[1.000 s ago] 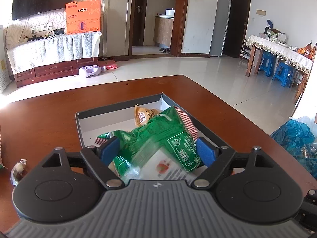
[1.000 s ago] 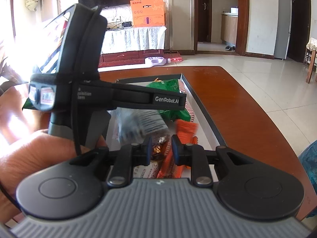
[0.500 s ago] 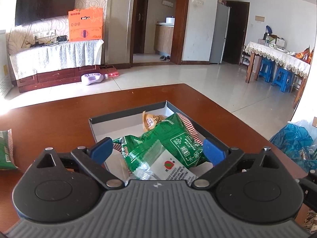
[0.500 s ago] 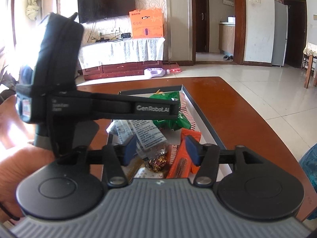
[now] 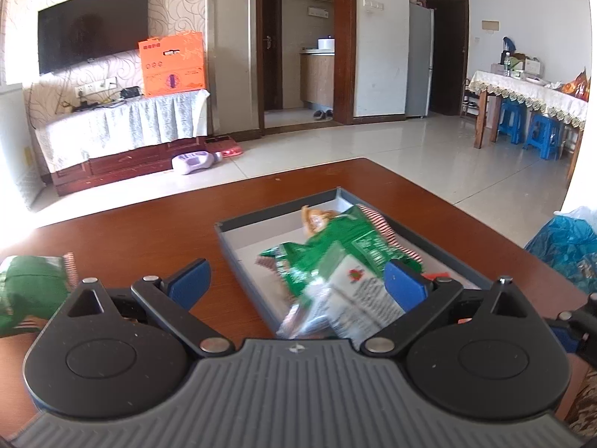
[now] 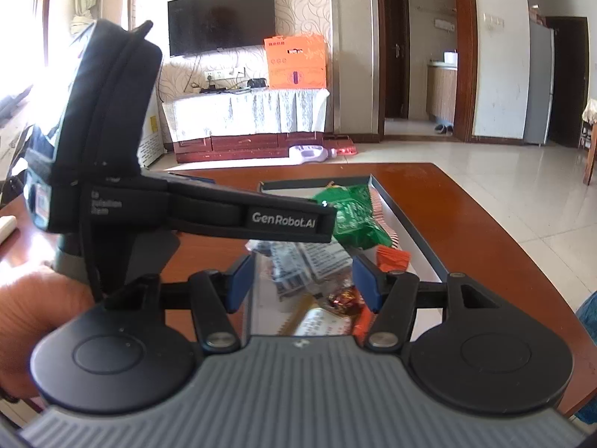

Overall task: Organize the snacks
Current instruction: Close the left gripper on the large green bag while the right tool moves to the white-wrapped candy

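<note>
A grey box tray (image 5: 238, 246) on the brown table holds several snack packets. A green packet (image 5: 347, 239) lies across a white printed packet (image 5: 358, 295), with an orange one (image 5: 317, 218) behind them. My left gripper (image 5: 298, 280) stands wide open over the tray's near left corner, its pads touching nothing. Another green packet (image 5: 30, 291) lies on the table to its left. In the right wrist view my right gripper (image 6: 304, 282) is open above the white packet (image 6: 309, 261), a gold candy (image 6: 341, 296) and an orange packet (image 6: 391, 257), gripping none. The left tool's black body (image 6: 112, 130) fills the left side.
A person's hand (image 6: 37, 317) holds the left tool. The wooden table (image 5: 149, 231) ends a short way beyond the tray and drops to tiled floor. A blue plastic bag (image 5: 567, 246) sits off the table's right edge. A small white object (image 6: 5, 226) lies at the far left.
My left gripper opened wider and drew back leftward off the green packet, which stays in the tray. My right gripper went from shut to open, and the white packet now lies in the tray.
</note>
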Available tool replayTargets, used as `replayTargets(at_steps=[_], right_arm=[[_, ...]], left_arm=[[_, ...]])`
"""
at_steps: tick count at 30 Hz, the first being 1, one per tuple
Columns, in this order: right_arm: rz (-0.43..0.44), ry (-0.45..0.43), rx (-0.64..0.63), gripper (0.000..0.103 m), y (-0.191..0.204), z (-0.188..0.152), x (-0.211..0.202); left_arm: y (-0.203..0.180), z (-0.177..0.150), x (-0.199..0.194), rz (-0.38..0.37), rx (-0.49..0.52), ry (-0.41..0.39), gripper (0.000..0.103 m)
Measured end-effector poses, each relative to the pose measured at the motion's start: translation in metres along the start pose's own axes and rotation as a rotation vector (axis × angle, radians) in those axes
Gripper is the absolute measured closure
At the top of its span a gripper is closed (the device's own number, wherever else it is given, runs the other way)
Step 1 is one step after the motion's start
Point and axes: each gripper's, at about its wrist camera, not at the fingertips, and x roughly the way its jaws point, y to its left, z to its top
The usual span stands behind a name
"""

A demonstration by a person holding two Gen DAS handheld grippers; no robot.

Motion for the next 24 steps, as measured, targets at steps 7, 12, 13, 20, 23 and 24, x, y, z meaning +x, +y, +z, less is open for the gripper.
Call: replayTargets(at_steps=[7,12,13,20,23,24], right_arm=[[0.050,-0.037,0.035,0.032,0.017,0.000,-0.007],[0.082,-0.028,0.001,0.031,0.040,0.002,0.000],[0.089,-0.019,-0.009,0.031,0.045,0.003,0.003],[0.126,0.024,-0.049,0.031,0.075,0.004,0.016],[0.139,0.035,-0.062,0.031,0.086,0.000,0.019],[0.142,0.039,-0.067,0.031,0.088,0.000,0.020]], left_arm=[[0.033,-0.007,-0.028,0.073,-0.009,0.014,0.002],[0.063,-0.013,-0.058,0.115,-0.043,0.008,0.002],[0.070,-0.015,-0.064,0.128,-0.047,0.005,0.002],[0.140,-0.032,-0.080,0.249,-0.095,0.028,0.001],[0.175,-0.039,-0.079,0.307,-0.125,0.039,0.001],[0.186,-0.040,-0.077,0.324,-0.130,0.040,0.001]])
